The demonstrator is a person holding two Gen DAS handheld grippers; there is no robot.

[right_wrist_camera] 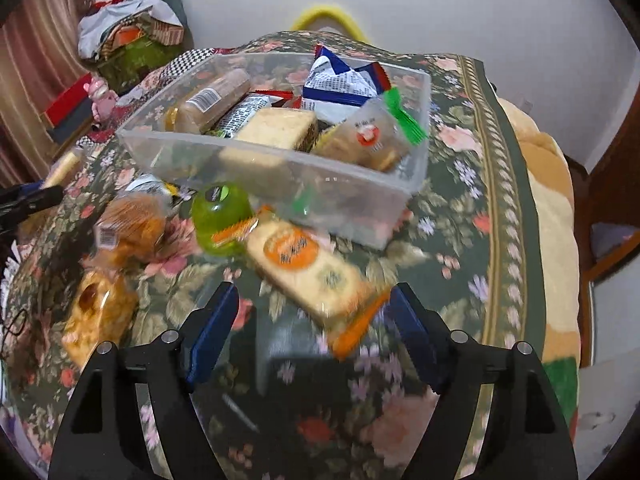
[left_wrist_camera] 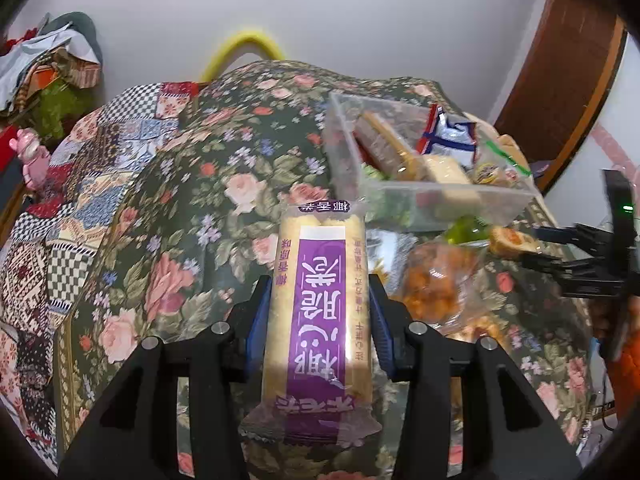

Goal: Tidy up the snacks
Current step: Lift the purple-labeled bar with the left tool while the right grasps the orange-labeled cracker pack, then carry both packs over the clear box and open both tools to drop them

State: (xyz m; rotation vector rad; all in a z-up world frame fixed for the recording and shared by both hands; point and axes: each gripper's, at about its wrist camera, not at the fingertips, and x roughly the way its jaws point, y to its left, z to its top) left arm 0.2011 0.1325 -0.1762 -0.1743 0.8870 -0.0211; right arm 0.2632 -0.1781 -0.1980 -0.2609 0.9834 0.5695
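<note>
Here, bare tablecloth (left_wrist_camera: 168,208) beside bin (left_wrist_camera: 344,160).

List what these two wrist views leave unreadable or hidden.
- Right wrist view: orange-labelled packet is motion-blurred; its print is unreadable.
- Left wrist view: the purple-labelled packet's near end is cut off by the bottom edge.
- Both views: snacks low in the clear bin are covered by those on top.

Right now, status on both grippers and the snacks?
Left gripper shut on purple-label snack pack. Right gripper open over orange-label cracker pack. Clear bin ahead, green bottle beside.
</note>
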